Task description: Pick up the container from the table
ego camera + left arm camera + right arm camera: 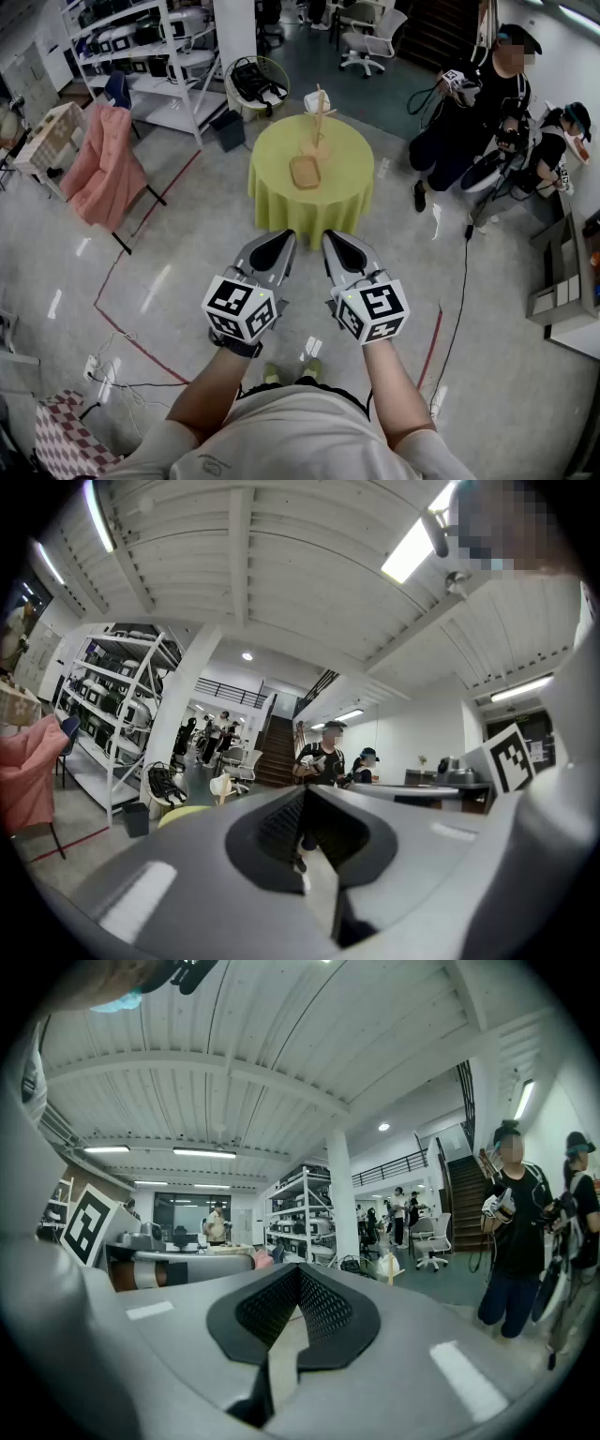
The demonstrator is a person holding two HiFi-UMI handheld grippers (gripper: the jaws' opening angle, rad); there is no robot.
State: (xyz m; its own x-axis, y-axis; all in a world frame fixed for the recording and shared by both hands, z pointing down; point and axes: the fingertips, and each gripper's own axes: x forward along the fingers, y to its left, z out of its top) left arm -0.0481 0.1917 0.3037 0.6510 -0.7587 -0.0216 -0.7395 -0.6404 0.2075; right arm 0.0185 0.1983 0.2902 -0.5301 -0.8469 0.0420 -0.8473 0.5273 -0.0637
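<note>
Since the fingers come first: left gripper [284, 239], fingers [277, 827] drawn together at the tips, nothing between them. Right gripper [330, 239], fingers [328, 1312] likewise closed tip to tip, empty. Both are held side by side in the air, near each other but apart, pointing toward the round surface [272, 183] ahead, above bare floor and short of its near edge.

Container [305, 172]: shallow, tan, lying flat on the yellow-green cloth, a little toward the near edge from the middle of the surface. Well apart from both pairs of fingers; neither touches it. It sits roughly in line with the gap between the two grippers.

Wooden stand [319, 127]: upright, just beyond the container, toward the far edge.

White cup [313, 101]: at the far edge, behind the stand.

Pink-draped chair [101, 164]: on the floor, well left of the surface.

Shelving rack [159, 56]: far left, loaded with equipment.

Two people [487, 103]: standing right of the surface, well apart from it.
</note>
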